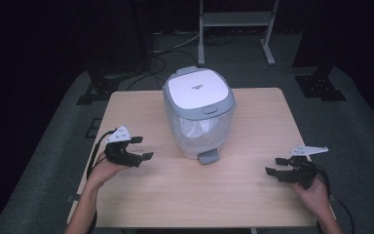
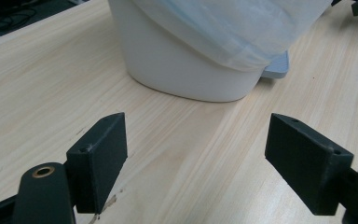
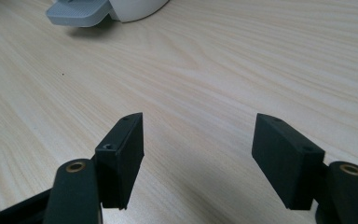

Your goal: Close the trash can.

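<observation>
A small white pedal bin [image 1: 199, 114] with a grey-rimmed shut lid stands in the middle of the wooden table [image 1: 253, 190]. A thin plastic liner [image 2: 228, 28] hangs out under its lid. Its grey foot pedal [image 1: 208, 157] points toward the near edge. My left gripper [image 1: 141, 148] hovers to the left of the bin, open, with nothing between its jaws. My right gripper [image 1: 276, 165] sits to the right, nearer the front edge, also open and holding nothing. In the left gripper view the bin's base [image 2: 186, 70] is just ahead. The pedal [image 3: 77, 11] lies at the top left of the right gripper view.
Grey carpet surrounds the table. A white metal stand [image 1: 234, 22] is behind it, with black frames [image 1: 321, 85] and cables [image 1: 163, 53] on the floor to either side. Bare tabletop lies in front of the bin between the grippers.
</observation>
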The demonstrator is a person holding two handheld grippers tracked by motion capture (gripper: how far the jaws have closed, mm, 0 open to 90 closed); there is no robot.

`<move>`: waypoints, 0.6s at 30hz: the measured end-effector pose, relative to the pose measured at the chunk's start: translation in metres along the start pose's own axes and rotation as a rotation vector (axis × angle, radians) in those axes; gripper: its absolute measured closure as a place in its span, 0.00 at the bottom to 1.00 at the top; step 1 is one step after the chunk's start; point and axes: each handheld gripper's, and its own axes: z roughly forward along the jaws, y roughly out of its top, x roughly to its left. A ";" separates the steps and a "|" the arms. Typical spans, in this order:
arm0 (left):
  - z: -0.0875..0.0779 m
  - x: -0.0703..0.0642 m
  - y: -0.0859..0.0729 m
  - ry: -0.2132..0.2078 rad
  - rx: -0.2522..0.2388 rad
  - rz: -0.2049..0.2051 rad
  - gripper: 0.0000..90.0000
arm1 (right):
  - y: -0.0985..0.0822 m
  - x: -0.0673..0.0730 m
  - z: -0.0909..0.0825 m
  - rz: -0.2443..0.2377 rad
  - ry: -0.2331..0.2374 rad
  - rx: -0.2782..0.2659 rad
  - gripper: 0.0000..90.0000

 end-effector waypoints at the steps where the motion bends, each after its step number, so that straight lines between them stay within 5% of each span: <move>1: 0.000 0.000 -0.001 0.000 -0.002 -0.005 0.22 | 0.000 0.000 0.000 0.000 0.000 0.000 0.37; 18: 0.000 -0.010 -0.020 0.002 -0.012 -0.011 0.22 | -0.001 0.001 0.002 0.000 0.003 0.005 0.37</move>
